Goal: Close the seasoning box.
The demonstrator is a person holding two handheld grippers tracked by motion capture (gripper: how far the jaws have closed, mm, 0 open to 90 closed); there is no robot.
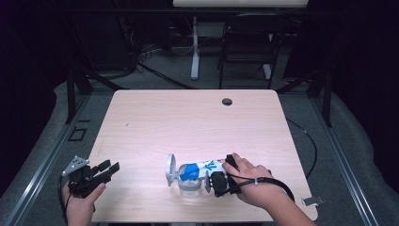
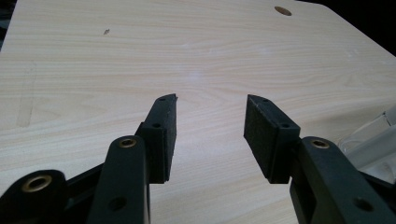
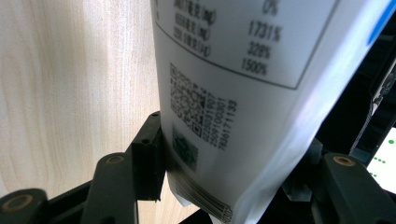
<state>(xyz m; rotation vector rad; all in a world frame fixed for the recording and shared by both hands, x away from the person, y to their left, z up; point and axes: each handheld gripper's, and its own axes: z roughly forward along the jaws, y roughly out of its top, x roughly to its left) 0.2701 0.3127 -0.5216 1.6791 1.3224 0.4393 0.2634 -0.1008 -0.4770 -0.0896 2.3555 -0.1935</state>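
A white packet point(image 1: 202, 168) with a blue patch lies sideways near the table's front edge, over a clear glass cup point(image 1: 188, 186). A round white disc point(image 1: 171, 168) stands at its left end. My right gripper point(image 1: 210, 180) is shut on the packet's right end. In the right gripper view the packet point(image 3: 224, 84) shows printed figures and a square code, and the left pad point(image 3: 152, 154) presses on it; the other pad is hidden behind the packet. My left gripper point(image 1: 111, 168) hovers open at the table's front left corner, with nothing between its pads point(image 2: 164, 135).
The wooden table point(image 1: 188, 117) has a cable hole point(image 1: 227, 101) at the back. A small grey piece point(image 1: 313, 201) lies at the front right corner. A chair point(image 1: 249, 42) and a table leg stand beyond. A clear rim point(image 2: 373, 140) shows at the left gripper view's right edge.
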